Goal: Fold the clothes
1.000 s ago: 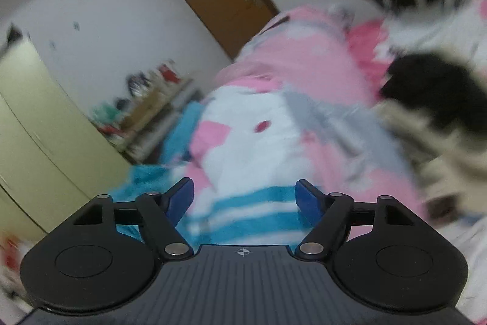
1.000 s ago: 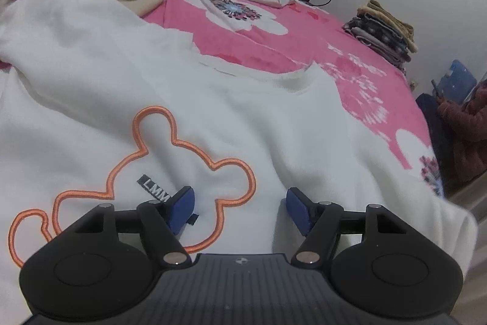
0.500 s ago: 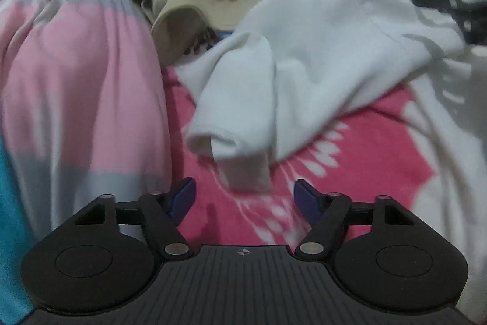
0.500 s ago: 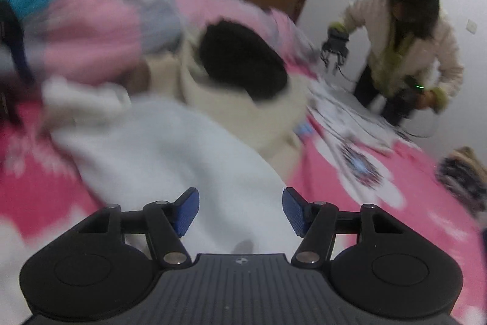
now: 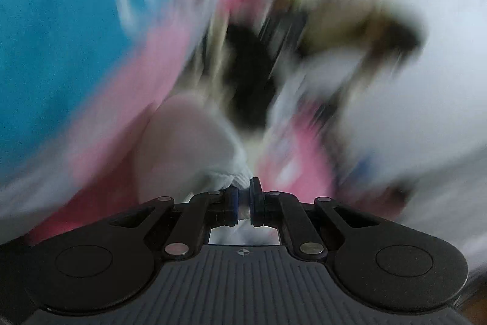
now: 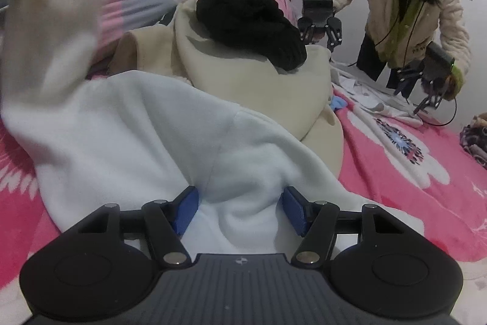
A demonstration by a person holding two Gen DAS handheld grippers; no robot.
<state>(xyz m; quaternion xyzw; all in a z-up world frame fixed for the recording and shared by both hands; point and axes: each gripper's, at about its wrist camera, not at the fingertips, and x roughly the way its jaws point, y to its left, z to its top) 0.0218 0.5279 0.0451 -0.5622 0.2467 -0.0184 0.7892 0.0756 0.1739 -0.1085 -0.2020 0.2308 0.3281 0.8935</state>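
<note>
While the left gripper [image 5: 243,197] is clamped on the white sweatshirt's cuff [image 5: 234,180], the spread, empty right gripper [image 6: 240,210] should be closed on the near shoulder fabric [image 6: 243,172] so the sleeve can be folded flat.

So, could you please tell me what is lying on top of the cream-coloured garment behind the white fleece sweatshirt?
A black knitted garment sits piled on the cream-coloured garment. Whatever lies beneath the cream one is covered, partly by the white fleece sweatshirt in front.

White fleece sweatshirt [image 6: 146,124] spread rumpled across near side of bed, left sleeve [image 6: 45,29] lifted up at left, ribbed cuff [image 5: 226,178] pinched, cream garment [image 6: 243,78] just behind, black knit [image 6: 246,17] on top
</note>
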